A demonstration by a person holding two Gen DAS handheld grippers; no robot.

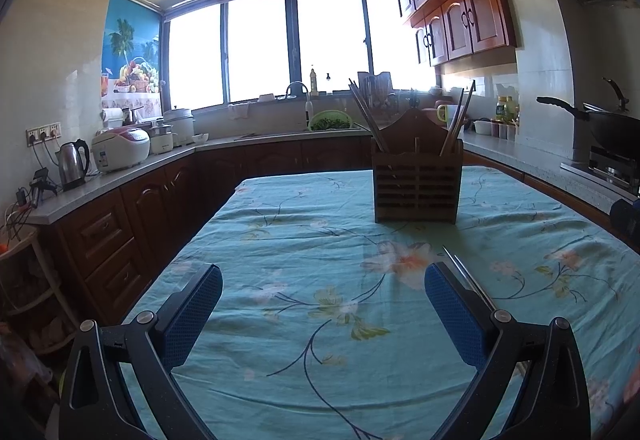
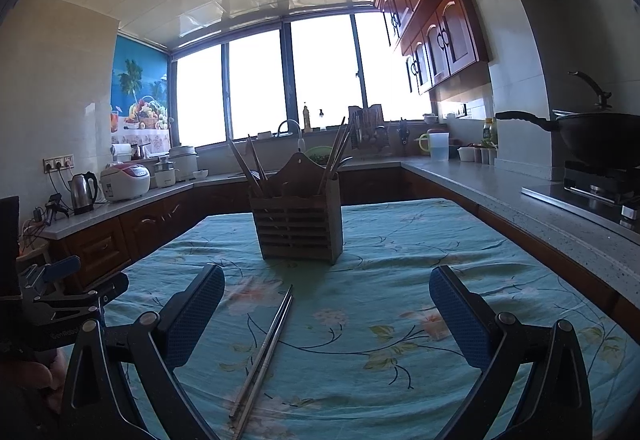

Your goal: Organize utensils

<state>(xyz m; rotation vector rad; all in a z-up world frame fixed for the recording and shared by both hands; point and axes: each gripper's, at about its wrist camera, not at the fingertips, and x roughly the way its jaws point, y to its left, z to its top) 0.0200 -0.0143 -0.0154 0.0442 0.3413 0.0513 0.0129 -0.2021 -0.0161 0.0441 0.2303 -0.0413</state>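
Chopsticks (image 2: 264, 352) flat on tablecloth (image 2: 400, 280) between spread right fingers (image 2: 200, 320), left fingers (image 1: 192, 316) spread

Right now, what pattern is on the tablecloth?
Teal cotton tablecloth with a pink-and-cream floral print on dark vine stems; clearest in the left wrist view.

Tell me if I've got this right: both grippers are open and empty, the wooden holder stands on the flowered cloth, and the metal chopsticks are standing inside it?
Nearly. The metal chopsticks lie flat on the flowered cloth, in front of the wooden holder, as the right wrist view shows. The left gripper and right gripper are open and empty.
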